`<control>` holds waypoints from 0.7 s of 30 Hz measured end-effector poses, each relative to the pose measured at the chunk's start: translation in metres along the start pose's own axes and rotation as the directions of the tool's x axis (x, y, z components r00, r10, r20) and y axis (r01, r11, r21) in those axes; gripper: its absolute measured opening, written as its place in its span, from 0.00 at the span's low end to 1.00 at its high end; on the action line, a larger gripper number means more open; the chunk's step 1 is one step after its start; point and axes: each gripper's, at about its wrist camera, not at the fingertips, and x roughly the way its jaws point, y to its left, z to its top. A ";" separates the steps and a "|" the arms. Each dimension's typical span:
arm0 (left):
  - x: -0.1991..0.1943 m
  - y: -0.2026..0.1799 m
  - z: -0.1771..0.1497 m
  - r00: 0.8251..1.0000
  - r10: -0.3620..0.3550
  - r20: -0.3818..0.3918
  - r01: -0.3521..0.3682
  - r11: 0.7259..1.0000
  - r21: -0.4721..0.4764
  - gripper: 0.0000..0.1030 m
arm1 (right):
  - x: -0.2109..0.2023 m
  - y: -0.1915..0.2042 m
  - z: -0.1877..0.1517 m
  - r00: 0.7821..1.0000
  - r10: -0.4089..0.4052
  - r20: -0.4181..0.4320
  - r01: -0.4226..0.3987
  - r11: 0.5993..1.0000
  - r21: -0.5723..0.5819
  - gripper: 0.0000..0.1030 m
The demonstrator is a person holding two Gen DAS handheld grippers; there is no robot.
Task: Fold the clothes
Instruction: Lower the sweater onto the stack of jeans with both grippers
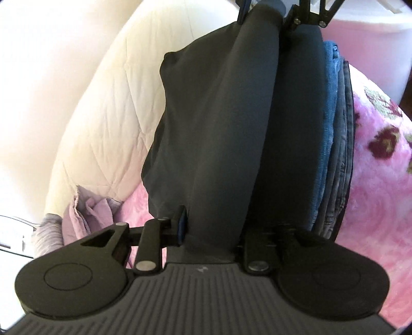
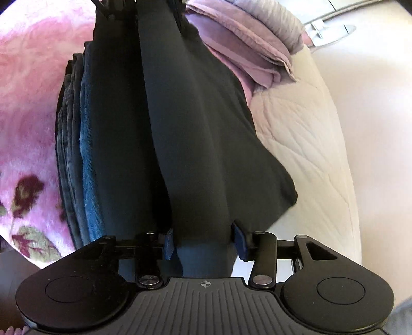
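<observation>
A folded black garment [image 1: 221, 123] stretches between my two grippers, above a stack of folded jeans [image 1: 334, 144] on a pink floral blanket. My left gripper [image 1: 213, 224] is shut on one end of the black garment; its right finger is hidden under the cloth. My right gripper [image 2: 204, 241] is shut on the other end [image 2: 180, 128], with blue pads [image 2: 168, 244] pressing both sides of the fold. The right gripper shows at the top of the left wrist view [image 1: 306, 18]. The jeans stack also shows in the right wrist view [image 2: 74, 144].
The pink floral blanket [image 1: 381, 159] covers the bed on one side. A cream quilted cover [image 1: 103, 108] lies on the other side. Folded lilac cloths [image 2: 244, 49] sit near the bed's edge. A white container [image 1: 370, 31] stands beyond the blanket.
</observation>
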 end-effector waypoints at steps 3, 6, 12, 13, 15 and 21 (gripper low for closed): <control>0.006 -0.006 -0.003 1.000 -0.012 -0.014 0.012 1.000 0.001 0.17 | 0.006 -0.007 -0.001 0.998 0.053 -0.029 -0.051 0.995 0.091 0.31; 0.012 -0.005 -0.007 1.000 -0.019 -0.018 0.019 1.000 0.009 0.16 | 0.007 -0.010 0.008 0.996 0.071 -0.051 -0.063 0.989 0.131 0.28; 0.011 -0.022 -0.011 1.000 0.017 -0.020 -0.015 0.997 0.076 0.17 | -0.007 0.011 0.008 0.996 0.062 -0.058 -0.053 0.988 0.144 0.28; 0.008 -0.026 -0.012 0.999 0.029 -0.020 -0.027 0.996 0.088 0.19 | -0.007 0.014 0.007 0.997 0.051 -0.062 -0.042 0.990 0.138 0.29; -0.004 -0.028 -0.012 0.998 0.046 -0.031 -0.044 0.996 0.075 0.23 | -0.009 0.016 0.007 0.997 0.034 -0.070 -0.024 0.991 0.134 0.30; -0.028 -0.036 -0.019 0.996 0.085 -0.035 -0.083 0.995 0.060 0.27 | -0.001 0.009 0.011 0.997 0.024 -0.067 -0.016 0.994 0.108 0.36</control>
